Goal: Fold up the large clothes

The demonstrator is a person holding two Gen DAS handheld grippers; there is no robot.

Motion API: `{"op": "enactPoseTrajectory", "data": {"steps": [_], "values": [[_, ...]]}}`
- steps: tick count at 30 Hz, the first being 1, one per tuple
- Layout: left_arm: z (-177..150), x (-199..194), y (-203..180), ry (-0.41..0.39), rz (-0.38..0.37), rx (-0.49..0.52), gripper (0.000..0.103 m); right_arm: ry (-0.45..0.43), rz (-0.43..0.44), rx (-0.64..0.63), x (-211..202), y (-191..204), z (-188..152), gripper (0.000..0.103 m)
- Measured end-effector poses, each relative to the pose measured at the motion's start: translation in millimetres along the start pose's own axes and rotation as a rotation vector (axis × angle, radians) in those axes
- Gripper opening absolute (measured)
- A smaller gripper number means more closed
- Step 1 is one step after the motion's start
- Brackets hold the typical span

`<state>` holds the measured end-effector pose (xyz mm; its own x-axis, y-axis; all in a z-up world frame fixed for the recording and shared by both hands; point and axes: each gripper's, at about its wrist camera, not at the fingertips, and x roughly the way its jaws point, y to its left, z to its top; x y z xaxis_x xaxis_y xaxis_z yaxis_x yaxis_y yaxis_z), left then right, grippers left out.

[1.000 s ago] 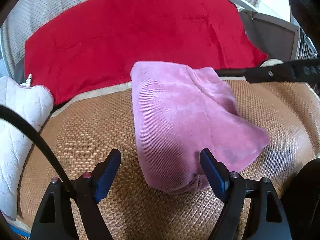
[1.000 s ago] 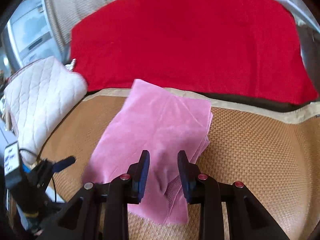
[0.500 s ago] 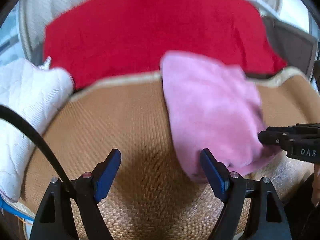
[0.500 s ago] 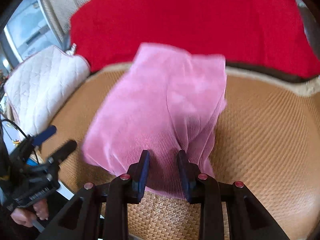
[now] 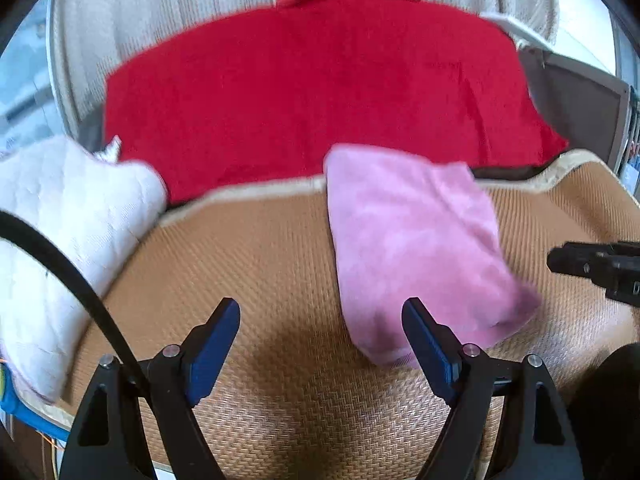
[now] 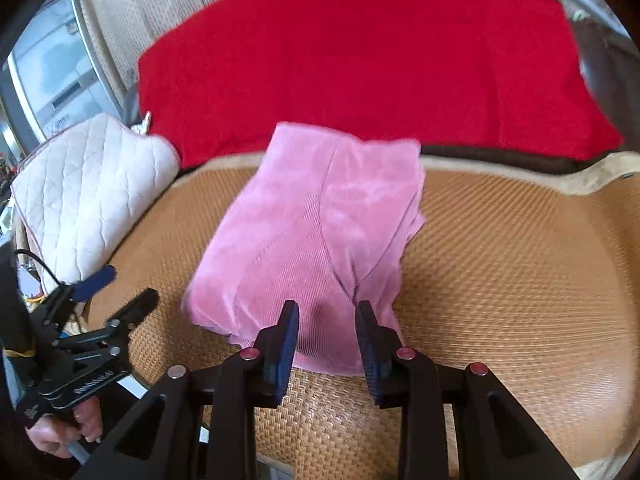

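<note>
- Folded pink garment [image 6: 316, 232] lies on the woven mat [image 6: 520, 264], its far end at twelve o'clock by the red cloth [image 6: 360, 60].
- Left gripper [image 5: 320, 320] gapes wide, empty, garment at two o'clock.
- Right gripper [image 6: 326, 316] stands partly open, gripping nothing, over the garment's near edge.

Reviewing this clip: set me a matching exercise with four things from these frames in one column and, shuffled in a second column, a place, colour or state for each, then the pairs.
Column 1
1. pink garment
2. red cloth
3. white quilted cushion
4. left hand-held gripper

Column 2
A. jaws wide apart, nothing between them
B. spread at the back, beyond the mat's edge
C. folded, lying on the woven mat
D. at the mat's left edge

Pairs: 1-C, 2-B, 3-D, 4-A
</note>
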<state>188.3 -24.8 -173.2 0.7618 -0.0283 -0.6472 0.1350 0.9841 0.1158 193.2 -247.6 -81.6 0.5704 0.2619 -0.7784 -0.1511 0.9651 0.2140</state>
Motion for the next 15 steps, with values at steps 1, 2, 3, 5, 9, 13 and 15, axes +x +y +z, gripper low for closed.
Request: {"op": "enactPoseTrajectory", "data": {"steps": [1,2,3,5,9,13,15], "values": [[4.0,-11.8,-2.1,-0.021,0.018,0.004,0.084,-0.015,-0.008,0.000,-8.2,0.6,-1.9,0.037],[7.1,-21.9,-3.8,-0.040,0.029,0.007,0.084,-0.039,-0.016,-0.001,-22.7,2.3,-5.3,0.052],[10.9,-32.7,-5.4,-0.065,0.042,0.008,0.084,-0.056,-0.019,-0.003,-31.6,2.5,-5.5,0.065],[17.3,-54.2,-6.4,-0.112,0.060,0.003,0.085,-0.134,-0.028,-0.010,-58.8,1.6,-11.0,0.076],[30.1,-90.7,-3.8,-0.176,0.071,-0.036,0.093,-0.199,-0.051,-0.028,-99.4,7.2,-16.3,0.076],[38.0,-125.6,-3.4,-0.249,0.090,-0.061,0.093,-0.244,-0.058,-0.001,-131.8,10.7,-18.5,0.076],[41.2,-142.1,-0.9,-0.271,0.110,-0.075,0.094,-0.264,-0.090,0.006,-147.0,14.2,-21.2,0.076]]}}
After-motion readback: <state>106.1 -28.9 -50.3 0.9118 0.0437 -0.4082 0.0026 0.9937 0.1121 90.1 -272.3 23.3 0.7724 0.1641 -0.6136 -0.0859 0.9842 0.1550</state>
